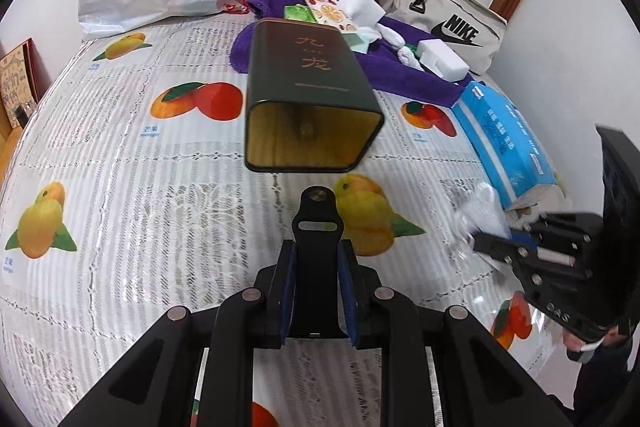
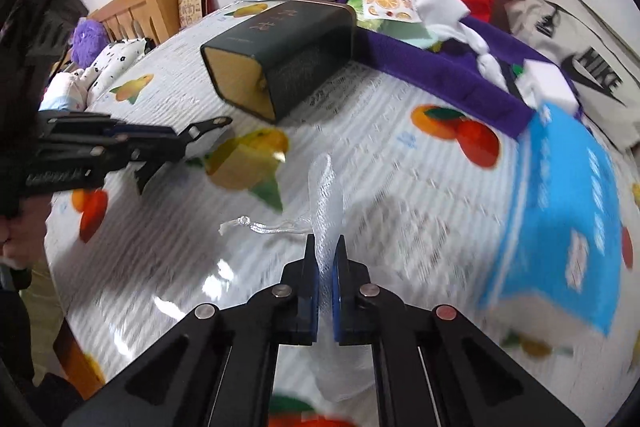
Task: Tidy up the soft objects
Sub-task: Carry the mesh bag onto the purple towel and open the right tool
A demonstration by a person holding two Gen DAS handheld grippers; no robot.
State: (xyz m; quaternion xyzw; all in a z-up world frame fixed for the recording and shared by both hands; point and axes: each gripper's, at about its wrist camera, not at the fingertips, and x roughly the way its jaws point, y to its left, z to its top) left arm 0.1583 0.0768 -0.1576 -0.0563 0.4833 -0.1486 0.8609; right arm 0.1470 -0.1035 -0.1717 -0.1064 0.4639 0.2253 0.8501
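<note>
Pinching a white mesh sponge (image 2: 329, 195) in my right gripper (image 2: 325, 247), blurred, probably lifted off the fruit-print tablecloth (image 2: 400, 163). My left gripper (image 1: 316, 259) clamps a black strap (image 1: 317, 227). Beyond lies a dark tin (image 1: 304, 83), open end toward me; bags lean against the wall.

Both tongs (image 1: 316, 259) (image 2: 325, 247) are black, blue-padded, with round silver screws.

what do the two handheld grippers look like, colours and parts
Both the left gripper and the right gripper are matte black, angular linkage frames with round silver pivot pins and flat fingers faced with blue pads. The right one's side plate carries faint raised lettering. The person's clothing looks dark.
</note>
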